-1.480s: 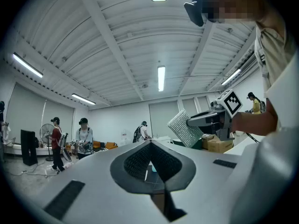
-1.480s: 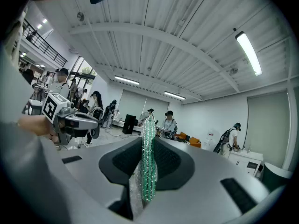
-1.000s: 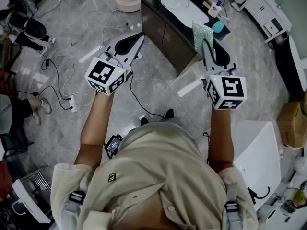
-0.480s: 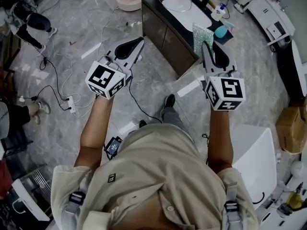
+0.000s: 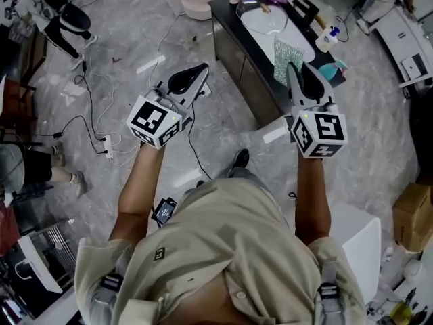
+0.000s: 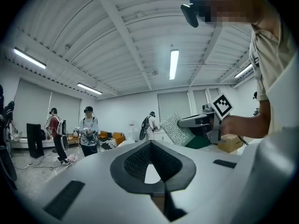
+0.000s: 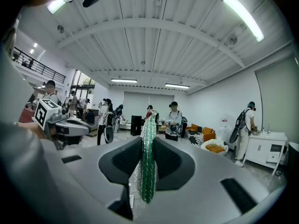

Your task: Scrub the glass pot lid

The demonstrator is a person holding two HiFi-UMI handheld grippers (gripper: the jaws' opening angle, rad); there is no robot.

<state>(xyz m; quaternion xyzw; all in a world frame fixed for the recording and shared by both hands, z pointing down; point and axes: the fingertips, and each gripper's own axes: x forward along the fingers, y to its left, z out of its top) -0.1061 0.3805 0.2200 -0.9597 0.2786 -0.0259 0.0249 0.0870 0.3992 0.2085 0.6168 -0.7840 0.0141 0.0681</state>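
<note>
The right hand-held gripper (image 5: pixel 292 68) clamps a green sponge (image 5: pixel 283 51), upper right. The left hand-held gripper (image 5: pixel 202 69) is closed and empty.

Grey marble floor (image 5: pixel 226 131), dark cabinet (image 5: pixel 233 54), white ribbed ceiling (image 6: pixel 117 55).

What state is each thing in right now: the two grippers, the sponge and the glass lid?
Left gripper: shut, empty, held in the air.
Right gripper: shut on the green sponge.
Green sponge: pinched upright between the jaws, sticking out beyond them.
Glass pot lid: lying on the dark counter, untouched.
</note>
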